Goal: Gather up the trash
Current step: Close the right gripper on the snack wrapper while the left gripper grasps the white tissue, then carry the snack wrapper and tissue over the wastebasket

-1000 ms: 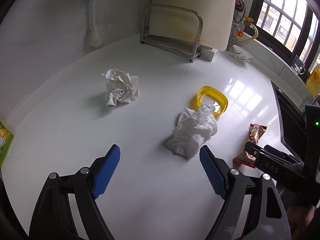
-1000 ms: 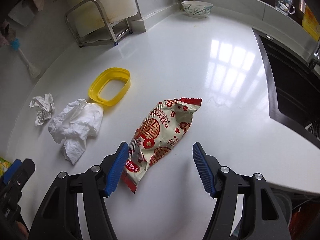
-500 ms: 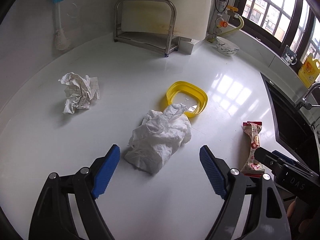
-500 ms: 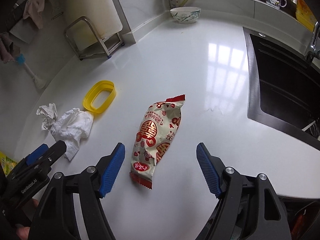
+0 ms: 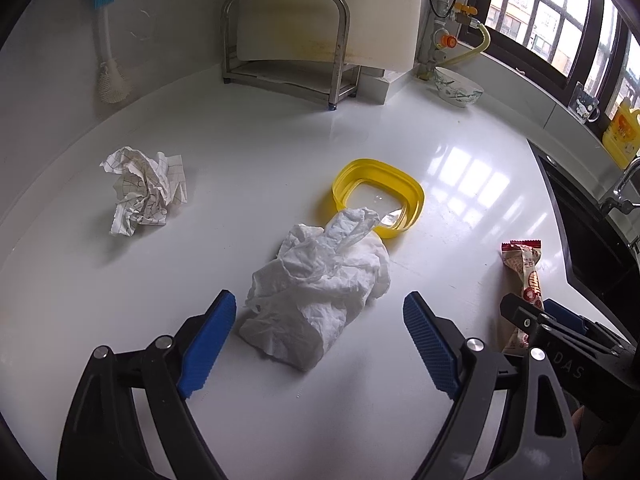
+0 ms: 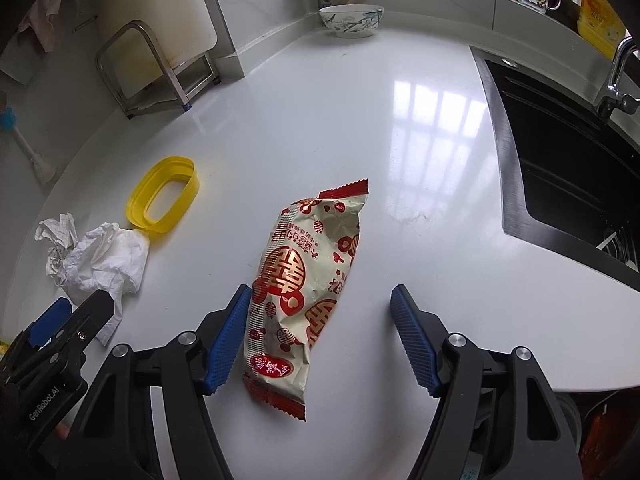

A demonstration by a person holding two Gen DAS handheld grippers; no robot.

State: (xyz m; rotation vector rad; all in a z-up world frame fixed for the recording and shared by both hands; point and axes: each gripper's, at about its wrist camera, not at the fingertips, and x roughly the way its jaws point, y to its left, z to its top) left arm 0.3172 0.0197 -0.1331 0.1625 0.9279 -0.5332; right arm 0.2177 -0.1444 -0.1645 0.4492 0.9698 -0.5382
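While the wrapper (image 6: 308,292) lies flat on the counter (image 6: 360,128) with its long axis running straight out from the right gripper (image 6: 316,340), its near half is framed between the closing jaws, the left pad just beside its edge and the right pad well clear. Between the left gripper's (image 5: 320,344) wide, opening jaws the tissue (image 5: 316,292) is bracketed but not touched. Each piece is nearest its own gripper; the paper ball (image 5: 146,190) lies apart, beyond the left jaw.

One tissue wad (image 5: 320,292), one crumpled paper (image 5: 144,190), one yellow ring (image 5: 378,196), one snack wrapper (image 6: 308,288), one bowl (image 6: 351,20).
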